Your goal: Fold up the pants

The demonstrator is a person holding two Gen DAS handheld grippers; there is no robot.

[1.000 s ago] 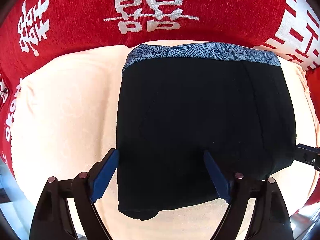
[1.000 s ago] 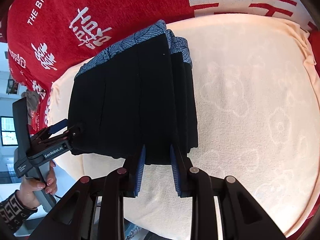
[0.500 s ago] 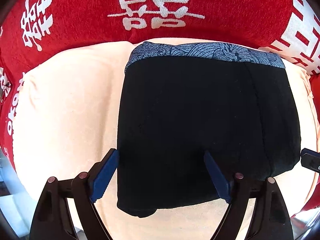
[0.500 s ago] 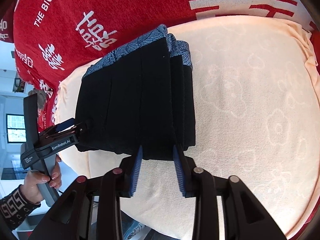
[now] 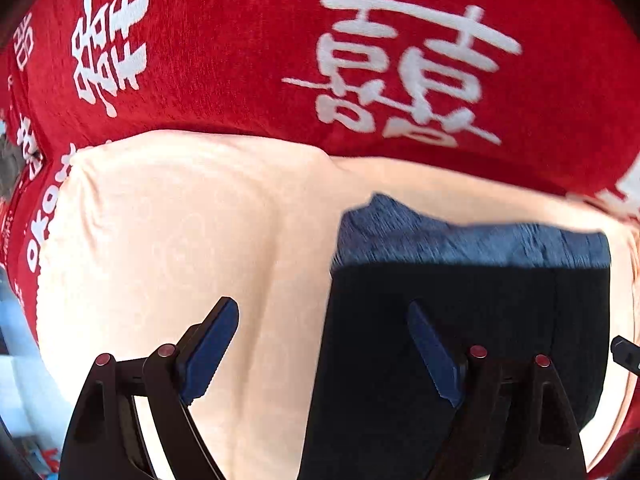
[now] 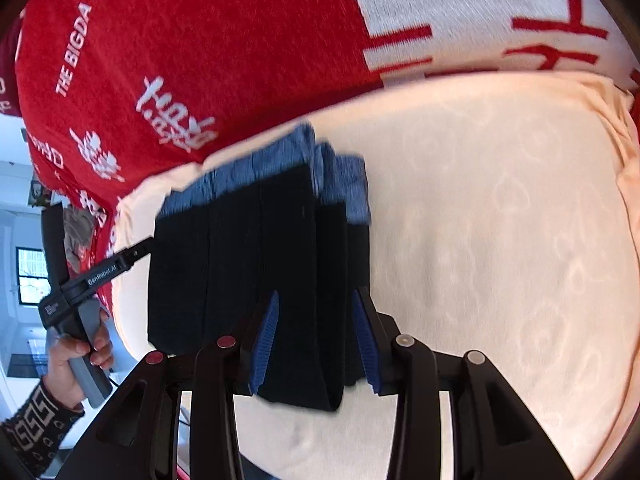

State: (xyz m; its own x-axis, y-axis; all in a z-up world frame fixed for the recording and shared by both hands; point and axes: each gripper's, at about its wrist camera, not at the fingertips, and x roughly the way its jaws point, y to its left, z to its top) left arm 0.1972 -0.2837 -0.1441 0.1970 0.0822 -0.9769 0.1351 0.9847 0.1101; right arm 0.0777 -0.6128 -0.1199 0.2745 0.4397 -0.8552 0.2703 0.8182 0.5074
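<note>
The folded black pants [image 5: 460,320] with a blue patterned waistband [image 5: 460,240] lie on a cream cushion [image 5: 160,240]. My left gripper [image 5: 320,316] is open wide and straddles the pants' left edge: one finger is over bare cushion, the other over black cloth. In the right wrist view the pants [image 6: 240,264] show as stacked folds. My right gripper [image 6: 316,300] is part open, its blue pads flanking the right-hand folds without clamping them. The left gripper [image 6: 132,256] reaches the pants' left side, held by a hand [image 6: 76,344].
A red cover [image 5: 240,60] with white characters rises behind the cushion. Bare cream cushion [image 6: 500,260] spreads to the right of the pants. The right gripper's tip [image 5: 624,352] shows at the frame edge. Beyond the cushion's left edge is a bright room with a window [image 6: 32,276].
The left gripper slid left, off the pants' middle to their left edge. The right gripper's jaws widened and moved forward over the pants' right folds.
</note>
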